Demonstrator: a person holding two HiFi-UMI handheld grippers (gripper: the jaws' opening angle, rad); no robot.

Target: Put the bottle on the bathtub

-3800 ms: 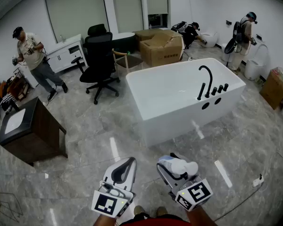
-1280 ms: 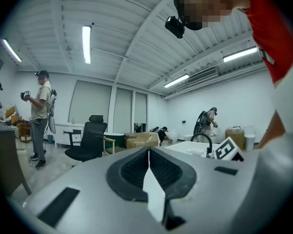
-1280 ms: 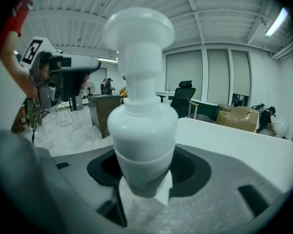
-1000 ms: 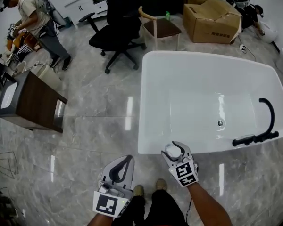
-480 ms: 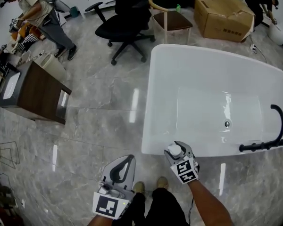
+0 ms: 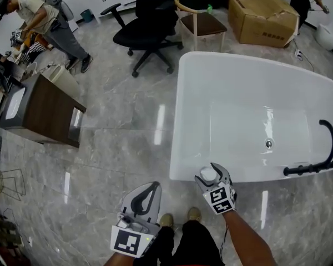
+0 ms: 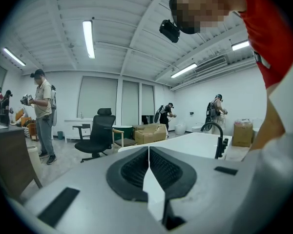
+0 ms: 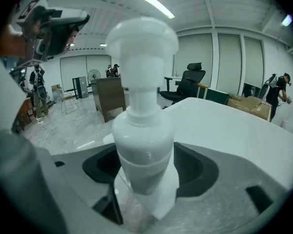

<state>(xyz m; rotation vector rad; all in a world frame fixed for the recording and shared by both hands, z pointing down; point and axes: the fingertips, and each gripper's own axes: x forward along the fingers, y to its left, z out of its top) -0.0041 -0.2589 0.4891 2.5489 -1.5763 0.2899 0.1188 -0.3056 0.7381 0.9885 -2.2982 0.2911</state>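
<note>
Keep the white plastic pump bottle [image 8: 144,145], clamped in the right gripper [image 6: 210,175], upright and settle it squarely on the rim of the white bathtub [image 6: 178,121].

Legible text: I can read none. The brown cardboard box [image 6: 263,13] beyond the far end of the white oval bathtub [image 6: 180,121] bears a dark printed line, too small for me to read. On the bathtub's near side, the left gripper [image 6: 152,187] and right gripper [image 6: 211,172] carry square black-and-white markers, patterns rather than letters. The white plastic pump bottle [image 8: 144,145] looks plain.
</note>
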